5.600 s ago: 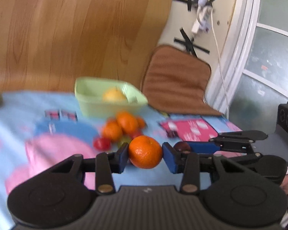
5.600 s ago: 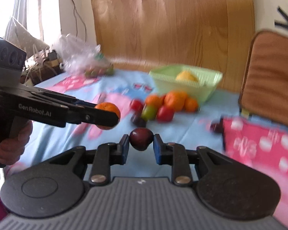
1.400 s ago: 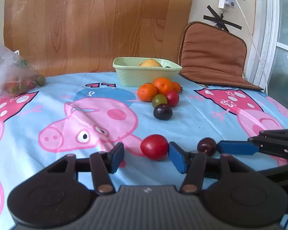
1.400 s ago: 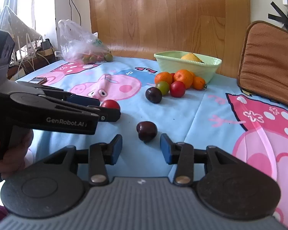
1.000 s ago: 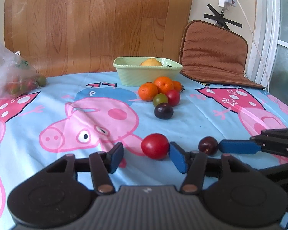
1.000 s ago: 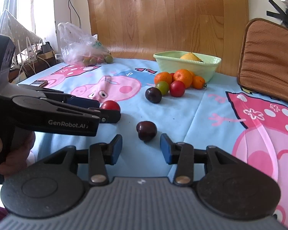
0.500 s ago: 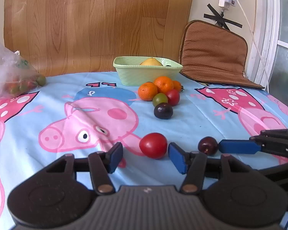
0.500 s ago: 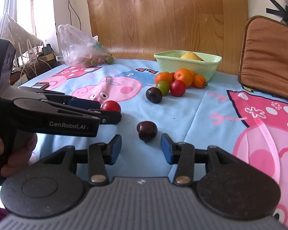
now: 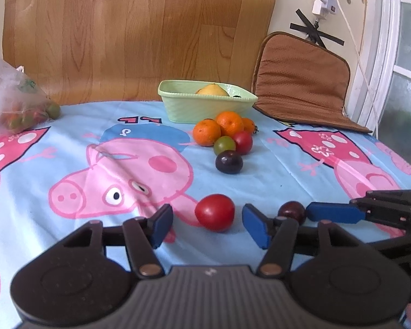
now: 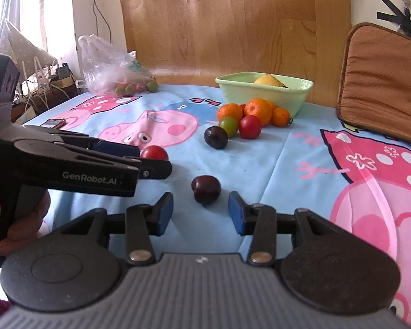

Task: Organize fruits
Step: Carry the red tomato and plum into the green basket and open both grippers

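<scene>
My left gripper is open low over the tablecloth, with a red tomato lying between its blue pads, untouched. My right gripper is also open. Its jaws are closing slightly around a dark plum that rests on the cloth clear of both pads. A green bowl at the back holds a yellow fruit. In front of the bowl sit oranges, a green tomato, a red tomato and a second dark plum.
A clear plastic bag of small fruits lies at the far left of the table. A brown cushion leans at the back right against the wall. A wooden board stands behind the table. A person's hand holds the left gripper.
5.6 s ago my left gripper held an orange and my right held the dark plum in the air. Now both stand open over fruit on the cloth. Nothing has visibly moved over the last second.
</scene>
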`<action>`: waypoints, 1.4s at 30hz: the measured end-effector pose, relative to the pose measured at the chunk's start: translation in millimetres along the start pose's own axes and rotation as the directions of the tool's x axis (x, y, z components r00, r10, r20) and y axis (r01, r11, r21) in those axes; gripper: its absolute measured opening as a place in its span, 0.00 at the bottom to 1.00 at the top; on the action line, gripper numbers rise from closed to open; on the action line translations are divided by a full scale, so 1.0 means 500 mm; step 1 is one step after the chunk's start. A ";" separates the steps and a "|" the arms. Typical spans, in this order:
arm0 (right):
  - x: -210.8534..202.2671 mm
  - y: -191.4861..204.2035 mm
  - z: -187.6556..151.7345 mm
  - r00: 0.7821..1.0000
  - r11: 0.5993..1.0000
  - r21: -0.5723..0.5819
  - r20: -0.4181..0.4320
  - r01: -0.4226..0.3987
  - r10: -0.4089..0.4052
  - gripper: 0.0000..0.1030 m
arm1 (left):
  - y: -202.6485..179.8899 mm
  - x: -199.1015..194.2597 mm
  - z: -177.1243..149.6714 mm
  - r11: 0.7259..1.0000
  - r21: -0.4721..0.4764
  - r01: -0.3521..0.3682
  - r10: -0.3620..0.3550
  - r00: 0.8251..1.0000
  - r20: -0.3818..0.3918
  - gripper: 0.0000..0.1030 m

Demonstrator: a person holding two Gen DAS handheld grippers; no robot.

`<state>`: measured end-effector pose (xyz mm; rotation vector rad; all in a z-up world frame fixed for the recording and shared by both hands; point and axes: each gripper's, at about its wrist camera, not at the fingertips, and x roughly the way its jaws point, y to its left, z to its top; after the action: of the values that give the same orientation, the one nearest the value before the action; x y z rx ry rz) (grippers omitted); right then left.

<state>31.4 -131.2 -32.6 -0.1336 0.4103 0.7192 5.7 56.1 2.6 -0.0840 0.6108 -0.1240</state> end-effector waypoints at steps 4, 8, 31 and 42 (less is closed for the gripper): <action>0.006 -0.004 0.005 1.000 1.000 -0.007 0.000 0.019 -0.019 0.35 | 0.000 0.001 0.002 1.000 -0.002 0.019 -0.019 1.000 0.000 0.42; 0.013 -0.006 0.008 1.000 1.000 -0.015 -0.001 0.013 -0.013 0.23 | -0.012 0.001 0.000 0.999 0.034 0.038 -0.038 0.999 -0.004 0.31; 0.234 -0.227 0.279 0.985 0.987 0.106 0.107 0.123 -0.134 0.23 | 0.093 0.302 0.328 0.991 -0.087 0.102 -0.102 0.995 0.007 0.31; 0.230 -0.225 0.274 0.975 0.985 0.073 0.149 0.155 -0.165 0.39 | 0.112 0.274 0.318 0.992 -0.115 0.052 -0.047 0.998 0.044 0.48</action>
<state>227.5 -109.7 42.8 -0.0520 0.2694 0.5531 213.9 98.7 48.4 -0.2138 0.5745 -0.1344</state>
